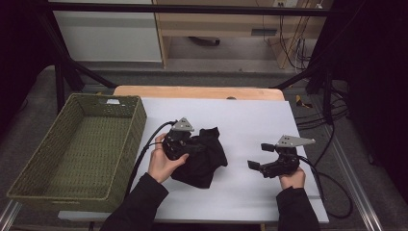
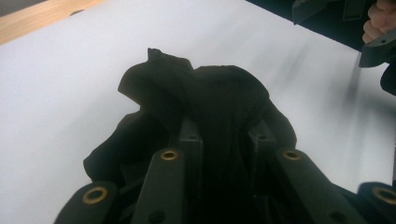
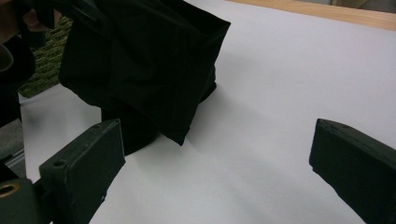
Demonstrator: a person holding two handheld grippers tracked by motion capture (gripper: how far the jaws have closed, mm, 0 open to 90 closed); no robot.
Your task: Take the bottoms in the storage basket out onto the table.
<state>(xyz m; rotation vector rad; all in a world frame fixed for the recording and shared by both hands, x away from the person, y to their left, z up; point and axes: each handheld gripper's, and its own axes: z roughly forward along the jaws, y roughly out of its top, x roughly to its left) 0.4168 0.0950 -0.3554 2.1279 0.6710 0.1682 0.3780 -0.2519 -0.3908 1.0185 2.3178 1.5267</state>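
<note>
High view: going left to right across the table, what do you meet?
Green woven basket → left gripper, shut on the black cloth → right gripper, jaws open over the white table cover.

Black cloth [image 1: 204, 156] showing plain, unpatterned, on white table sheet [image 1: 250, 120]. At nine o'clock, basket [image 1: 29, 168] showing olive-green weave. Light wood edge [image 1: 192, 91] showing at twelve. Both grippers looking black.

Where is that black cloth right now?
In the high view, the black cloth lies mid-table on the white sheet, clamped by the left hand-held gripper, right of the green basket.
</note>
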